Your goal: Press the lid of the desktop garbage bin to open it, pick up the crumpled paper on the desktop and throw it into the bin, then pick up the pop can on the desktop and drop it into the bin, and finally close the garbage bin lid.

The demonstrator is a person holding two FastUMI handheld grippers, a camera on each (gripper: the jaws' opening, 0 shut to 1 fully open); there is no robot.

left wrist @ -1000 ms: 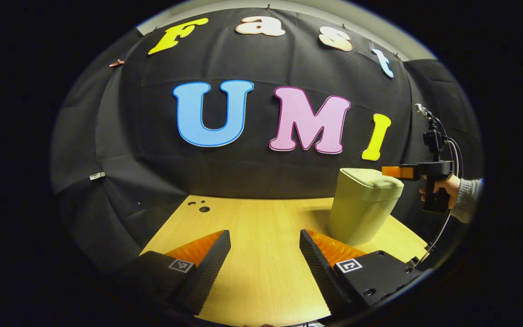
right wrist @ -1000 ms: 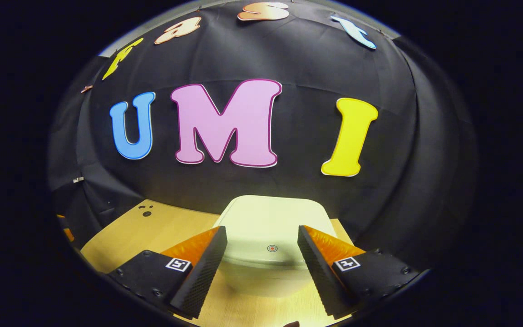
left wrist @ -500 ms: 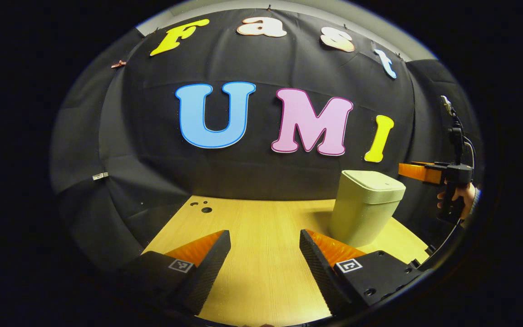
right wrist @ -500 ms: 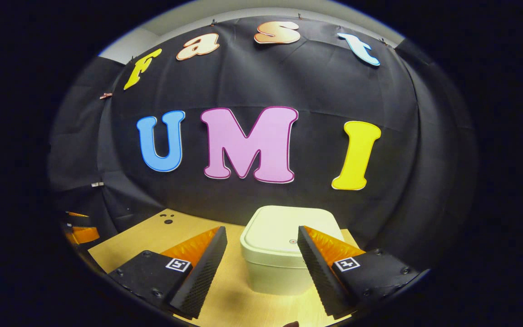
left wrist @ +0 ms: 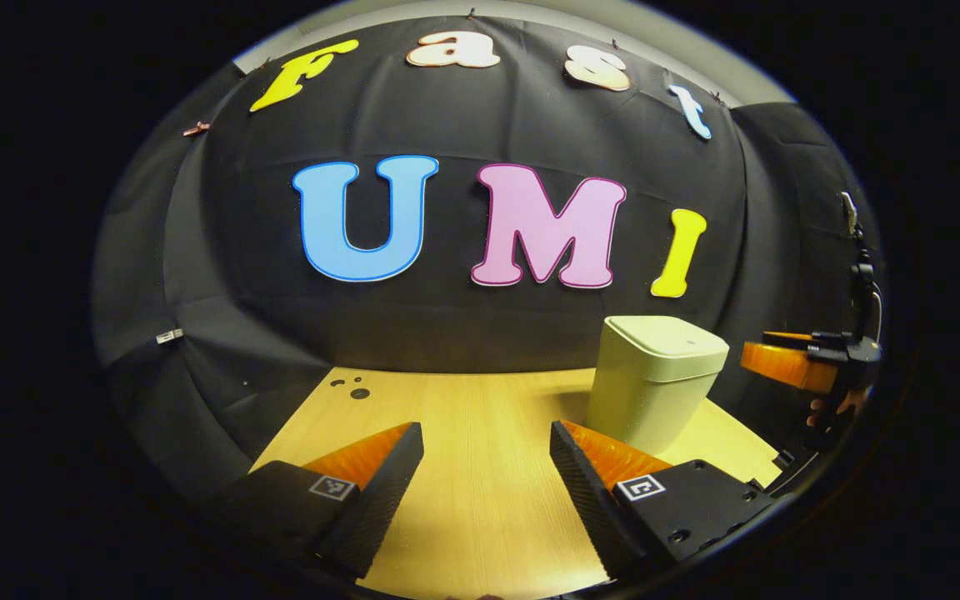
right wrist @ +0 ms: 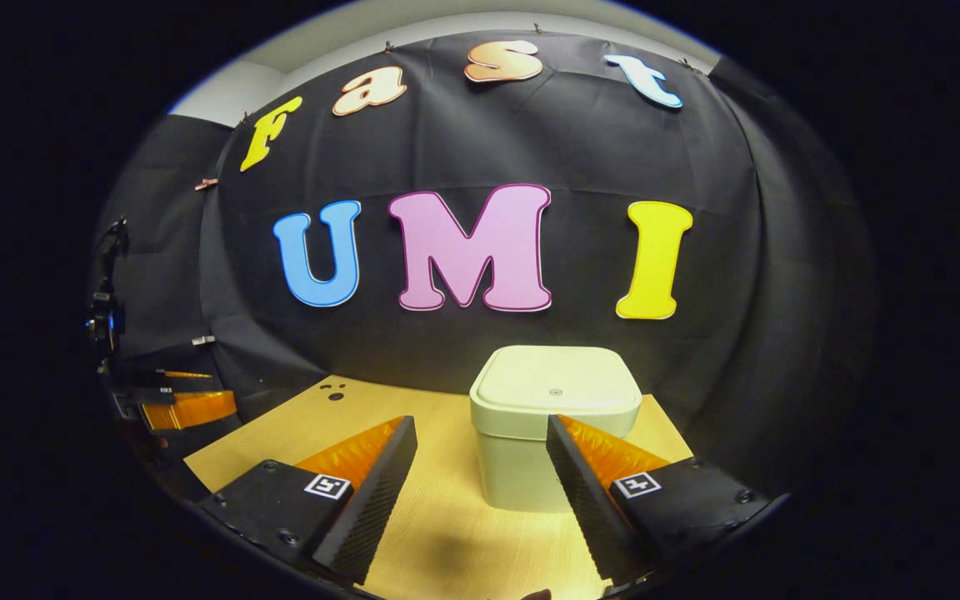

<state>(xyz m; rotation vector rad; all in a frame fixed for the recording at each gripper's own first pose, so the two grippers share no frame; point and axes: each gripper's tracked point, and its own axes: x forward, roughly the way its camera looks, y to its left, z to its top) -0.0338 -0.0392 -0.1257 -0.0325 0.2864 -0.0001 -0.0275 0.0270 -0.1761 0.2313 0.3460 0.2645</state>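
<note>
Risk: the lid [right wrist: 557,381] looks closed, yet you can't see inside the bin [right wrist: 548,433]; a latch that hasn't caught could spring back up.
Bin: pale green, boxy, upright, near the table's [left wrist: 480,467] far right corner.
Left gripper [left wrist: 484,475]: fingers spread wide, empty.
Right gripper [right wrist: 480,475]: likewise wide apart, empty, short of the bin.
Paper, can: possibly inside.

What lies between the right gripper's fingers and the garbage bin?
Only bare wooden desktop in the right gripper view; the right gripper is open and the garbage bin, lid shut, stands just beyond it.
</note>
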